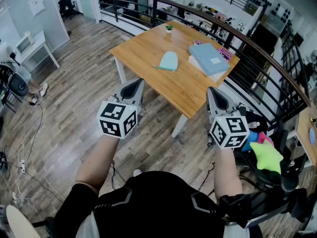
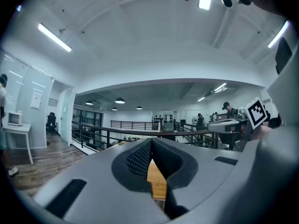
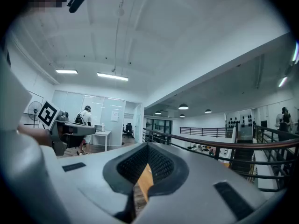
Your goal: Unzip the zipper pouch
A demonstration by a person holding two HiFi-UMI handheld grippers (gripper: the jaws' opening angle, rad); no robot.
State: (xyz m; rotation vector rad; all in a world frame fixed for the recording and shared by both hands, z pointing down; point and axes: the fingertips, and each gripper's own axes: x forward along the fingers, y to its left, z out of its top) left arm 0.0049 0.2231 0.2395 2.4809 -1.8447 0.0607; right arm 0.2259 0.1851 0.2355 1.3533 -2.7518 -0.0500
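The pale blue rounded fabric pouch (image 1: pixel 168 61) on the light wooden table (image 1: pixel 148 51) is too small to tell whether its zipper is open or closed. In each gripper view, the closed grey jaws of the left gripper (image 2: pixel 150 146) and right gripper (image 3: pixel 146 150) hide all but a thin strip of that table.

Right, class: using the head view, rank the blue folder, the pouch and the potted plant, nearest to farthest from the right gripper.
1. Blue folder, table's right side.
2. Zipper pouch, table's middle.
3. Potted plant, far corner.
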